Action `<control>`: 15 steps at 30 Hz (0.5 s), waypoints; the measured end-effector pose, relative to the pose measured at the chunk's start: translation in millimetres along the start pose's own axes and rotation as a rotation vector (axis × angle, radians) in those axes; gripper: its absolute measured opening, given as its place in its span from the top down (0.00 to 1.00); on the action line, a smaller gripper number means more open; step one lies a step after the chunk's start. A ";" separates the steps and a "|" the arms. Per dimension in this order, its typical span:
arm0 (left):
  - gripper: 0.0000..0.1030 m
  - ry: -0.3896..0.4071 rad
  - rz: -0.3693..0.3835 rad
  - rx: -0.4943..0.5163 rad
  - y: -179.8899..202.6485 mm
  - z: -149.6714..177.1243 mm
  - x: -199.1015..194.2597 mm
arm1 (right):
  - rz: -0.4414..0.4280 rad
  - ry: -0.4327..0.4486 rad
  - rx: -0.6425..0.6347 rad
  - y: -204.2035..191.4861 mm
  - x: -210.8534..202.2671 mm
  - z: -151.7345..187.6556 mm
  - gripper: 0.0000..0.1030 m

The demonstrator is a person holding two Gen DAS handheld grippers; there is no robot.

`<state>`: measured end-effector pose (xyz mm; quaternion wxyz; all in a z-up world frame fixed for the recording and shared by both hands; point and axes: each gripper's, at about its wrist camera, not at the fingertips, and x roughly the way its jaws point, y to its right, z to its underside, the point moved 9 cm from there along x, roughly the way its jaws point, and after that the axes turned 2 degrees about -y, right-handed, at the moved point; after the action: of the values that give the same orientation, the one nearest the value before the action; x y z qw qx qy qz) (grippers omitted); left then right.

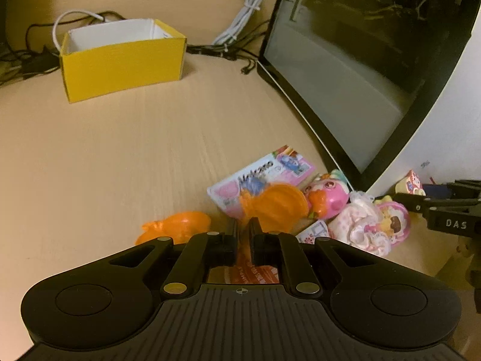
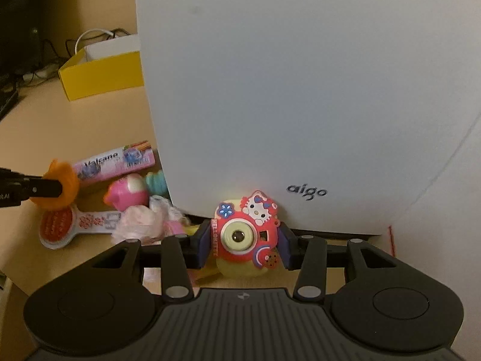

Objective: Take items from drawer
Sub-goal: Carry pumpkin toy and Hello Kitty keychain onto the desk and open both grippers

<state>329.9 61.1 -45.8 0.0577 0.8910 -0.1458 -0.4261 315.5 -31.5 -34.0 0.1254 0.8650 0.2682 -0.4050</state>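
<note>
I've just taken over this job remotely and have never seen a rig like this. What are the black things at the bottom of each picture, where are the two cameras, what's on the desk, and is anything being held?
No robot arm here: a person holds a two-finger gripper in each hand, with a fisheye camera on each looking along its fingers. The black ribbed body low in each picture is the gripper itself.

The left wrist view shows the left gripper nearly shut, nipping a crinkly orange plastic toy. The right wrist view shows the right gripper clamped on a red and cream toy camera with a cartoon cat.

On the pale wooden desk lie a pink printed packet, a pink round doll figure, a frilly pink bundle, a second orange toy and an open yellow cardboard box. A white computer case stands behind.
</note>
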 end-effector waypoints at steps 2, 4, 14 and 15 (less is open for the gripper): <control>0.87 0.000 0.012 0.008 3.6 0.7 4.8 | -0.004 0.008 0.006 1.2 1.6 -0.2 0.56; 0.83 0.006 0.010 0.026 8.0 1.7 6.0 | -0.007 0.014 0.018 0.4 0.0 2.7 0.56; 0.83 0.038 0.024 0.045 20.4 -0.5 -8.8 | -0.034 0.030 0.045 -12.7 -16.7 25.4 0.56; 0.83 0.040 0.026 0.043 21.3 -1.2 -10.1 | -0.032 0.036 0.043 -15.5 -18.7 28.6 0.56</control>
<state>320.3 44.0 -32.7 0.0471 0.8984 -0.1653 -0.4041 278.7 -38.0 -38.0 0.0954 0.8703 0.2757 -0.3968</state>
